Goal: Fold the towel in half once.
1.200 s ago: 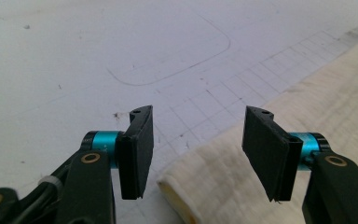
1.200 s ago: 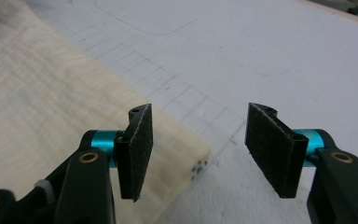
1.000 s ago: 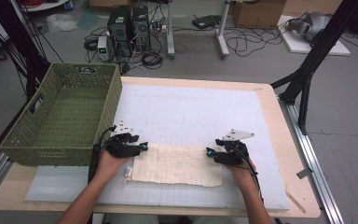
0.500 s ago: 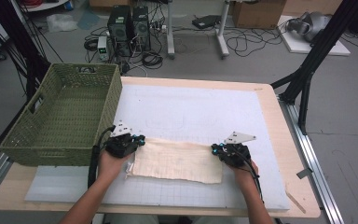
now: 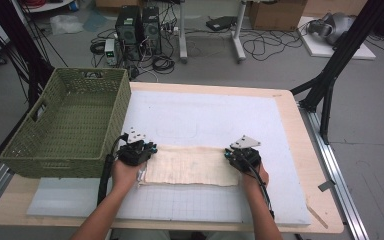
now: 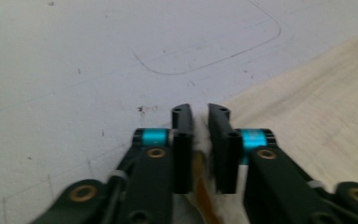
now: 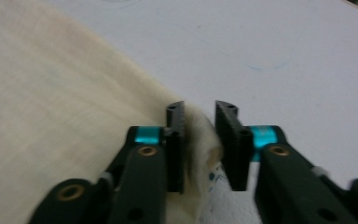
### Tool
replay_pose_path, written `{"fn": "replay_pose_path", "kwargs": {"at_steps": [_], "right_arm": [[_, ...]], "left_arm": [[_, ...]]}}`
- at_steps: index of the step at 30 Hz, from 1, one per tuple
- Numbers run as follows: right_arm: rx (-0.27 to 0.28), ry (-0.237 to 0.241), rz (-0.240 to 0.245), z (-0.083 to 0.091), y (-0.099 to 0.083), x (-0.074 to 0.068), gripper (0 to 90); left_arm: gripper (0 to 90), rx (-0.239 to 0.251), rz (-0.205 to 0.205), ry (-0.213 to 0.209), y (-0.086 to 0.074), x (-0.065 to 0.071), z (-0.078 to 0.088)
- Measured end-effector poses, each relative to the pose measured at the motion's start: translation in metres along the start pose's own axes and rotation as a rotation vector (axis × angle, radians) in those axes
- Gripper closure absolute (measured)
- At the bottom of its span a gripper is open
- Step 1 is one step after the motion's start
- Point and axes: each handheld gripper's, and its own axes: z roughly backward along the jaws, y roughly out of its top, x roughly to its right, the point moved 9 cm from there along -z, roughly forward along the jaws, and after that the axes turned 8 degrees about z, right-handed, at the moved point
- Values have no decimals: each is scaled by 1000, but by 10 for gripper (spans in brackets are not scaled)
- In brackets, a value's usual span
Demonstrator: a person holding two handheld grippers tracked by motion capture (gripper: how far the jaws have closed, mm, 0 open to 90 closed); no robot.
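A cream cloth (image 5: 190, 165) lies flat as a long folded strip on the white mat (image 5: 205, 115). My left gripper (image 5: 149, 152) is at its left end and my right gripper (image 5: 229, 155) at its right end. In the left gripper view the left gripper (image 6: 200, 114) has a narrow gap with a bit of the cloth (image 6: 307, 102) edge in it. In the right gripper view the right gripper (image 7: 200, 112) stands around a small bunch of cloth (image 7: 51, 93), clear of one pad. Both pairs of jaws have just been opening, with cloth between them.
A green woven basket (image 5: 122, 115) stands at the table's left, close to my left hand. The wooden table (image 5: 290, 125) edge runs along the right of the mat. Computers, cables and black stand legs are on the floor beyond.
The cloth's ragged lower edge has drawn up into a neat straight strip. Both hands have stayed at its ends.
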Motion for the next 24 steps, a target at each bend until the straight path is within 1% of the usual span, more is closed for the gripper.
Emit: {"fn": "replay_pose_path", "kwargs": {"at_steps": [1, 4, 6, 7, 8, 9, 10, 12, 14, 16, 17, 18, 19, 20, 21, 22, 23, 24], "right_arm": [[12, -1, -39, 4, 0, 3, 651], [69, -10, -88, 16, 2, 11, 598], [105, -4, -114, 25, 3, 15, 592], [119, 4, -113, 29, 4, 16, 586], [131, 23, -122, 32, 4, 15, 566], [146, 54, -122, 35, 4, 13, 548], [151, 98, -124, 37, 4, 8, 549], [143, 153, -81, 41, 1, -4, 559], [130, 208, -45, 44, -4, -16, 579], [107, 256, -31, 44, -11, -26, 583], [89, 270, -27, 43, -15, -30, 583], [70, 270, -11, 42, -19, -32, 583], [53, 278, -11, 42, -22, -34, 583], [47, 278, -16, 41, -24, -34, 584], [53, 275, -15, 42, -23, -33, 583], [42, 268, -15, 42, -25, -33, 584], [41, 254, -3, 42, -26, -30, 584], [41, 254, -4, 42, -27, -30, 583]], "left_arm": [[619, 21, -3, -6, 2, -1, 3], [554, 68, -19, -43, 9, 2, 13], [548, 97, -28, -78, 13, 7, 20], [550, 100, -39, -104, 13, 12, 22], [558, 93, -58, -128, 12, 16, 25], [587, 83, -82, -144, 11, 21, 26], [617, 63, -104, -152, 8, 24, 27], [675, 25, -129, -166, 2, 28, 27], [705, 12, -128, -155, -3, 27, 26], [711, -16, -113, -147, -10, 25, 23], [711, -30, -109, -145, -14, 24, 22], [709, -40, -103, -147, -16, 23, 21], [702, -51, -95, -149, -19, 23, 20], [690, -64, -90, -150, -21, 23, 19], [675, -80, -88, -149, -23, 21, 19], [666, -82, -75, -149, -24, 21, 18], [667, -85, -75, -148, -24, 20, 18], [668, -83, -66, -143, -24, 19, 18]]}}
